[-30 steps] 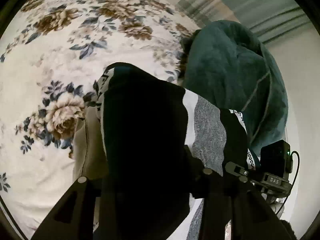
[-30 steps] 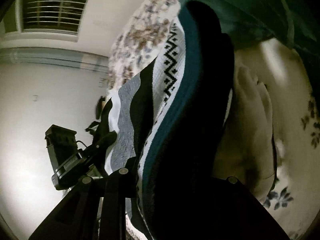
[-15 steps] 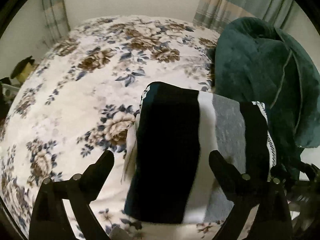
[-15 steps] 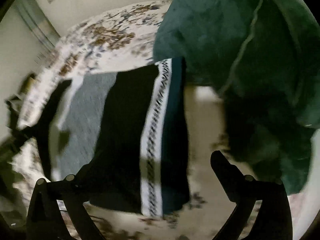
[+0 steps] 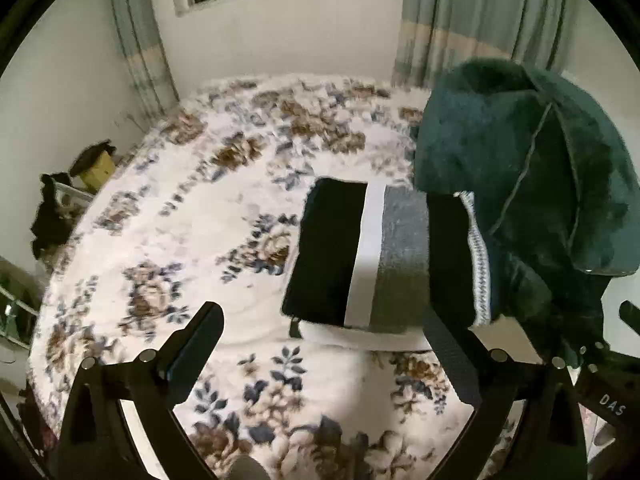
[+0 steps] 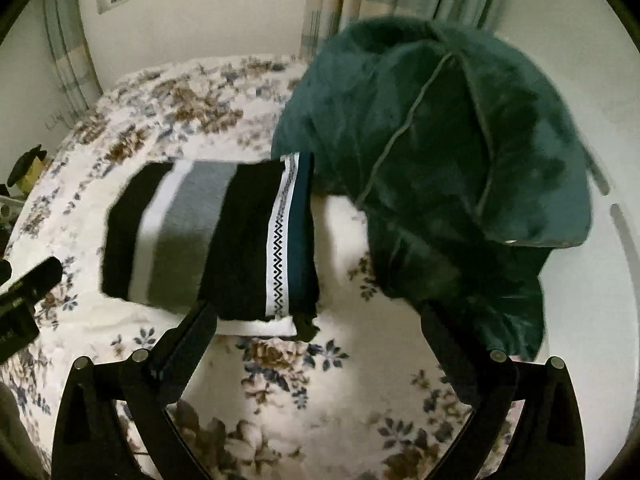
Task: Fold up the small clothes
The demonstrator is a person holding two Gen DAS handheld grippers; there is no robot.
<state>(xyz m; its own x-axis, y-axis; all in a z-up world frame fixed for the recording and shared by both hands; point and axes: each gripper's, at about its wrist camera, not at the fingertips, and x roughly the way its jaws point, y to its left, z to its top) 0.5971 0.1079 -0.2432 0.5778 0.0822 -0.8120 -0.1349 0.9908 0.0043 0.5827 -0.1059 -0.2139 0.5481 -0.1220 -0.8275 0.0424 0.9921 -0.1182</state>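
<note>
A folded striped garment (image 5: pixel 384 256), black, white, grey and teal with a zigzag band, lies flat on the floral bed; it also shows in the right wrist view (image 6: pixel 212 236). A white piece (image 5: pixel 360 334) pokes out beneath its near edge. My left gripper (image 5: pixel 326 340) is open and empty, held just short of the garment's near edge. My right gripper (image 6: pixel 316 338) is open and empty, near the garment's right near corner. The left gripper's body (image 6: pixel 24 296) shows at the left edge of the right wrist view.
A dark green plush blanket (image 5: pixel 532 184) is heaped right of the garment, touching its far right side; it also shows in the right wrist view (image 6: pixel 440 160). The floral bedspread (image 5: pixel 192 240) stretches left and back. Curtains and a barred window stand behind. Dark clutter (image 5: pixel 60 208) sits beside the bed's left edge.
Both grippers let go of the striped garment, opened and pulled back. The garment went from held up close to the cameras to lying folded flat on the bed.
</note>
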